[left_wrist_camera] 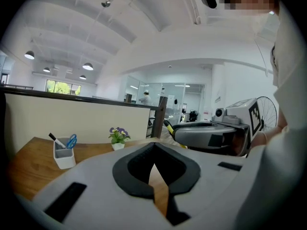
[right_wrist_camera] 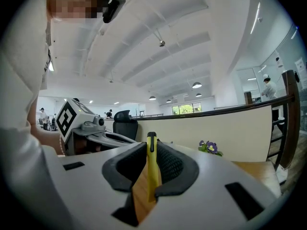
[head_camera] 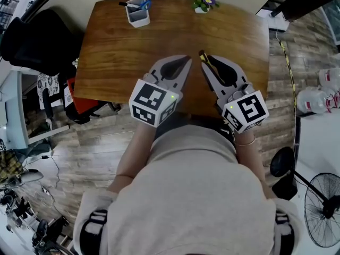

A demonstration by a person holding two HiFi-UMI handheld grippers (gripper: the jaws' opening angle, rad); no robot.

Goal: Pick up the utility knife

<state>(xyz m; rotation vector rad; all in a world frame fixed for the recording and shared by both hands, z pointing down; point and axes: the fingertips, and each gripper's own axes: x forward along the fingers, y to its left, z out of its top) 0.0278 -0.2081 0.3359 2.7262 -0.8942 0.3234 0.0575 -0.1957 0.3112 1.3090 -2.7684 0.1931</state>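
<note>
Only the right gripper view shows the grip itself: the right gripper (right_wrist_camera: 151, 150) pinches the utility knife (right_wrist_camera: 152, 172) between its dark ribbed pads. The knife is a slim yellow body with a black end, pointing to 12 o'clock past the jaw tips. In the head view we see it only as a thin sliver at those tips, over the near half of the wooden table (head_camera: 114, 54). The left gripper view settles the left gripper (left_wrist_camera: 153, 148): pads pressed together at the tips, nothing between, table wood visible through the slit. The head view alone shows a floor fan (head_camera: 322, 210) at 4 o'clock. Count: two grippers, one knife, one white pen cup (head_camera: 138, 15) at 11 o'clock on the table, one potted purple flower (head_camera: 202, 0) at 12 o'clock.
</note>
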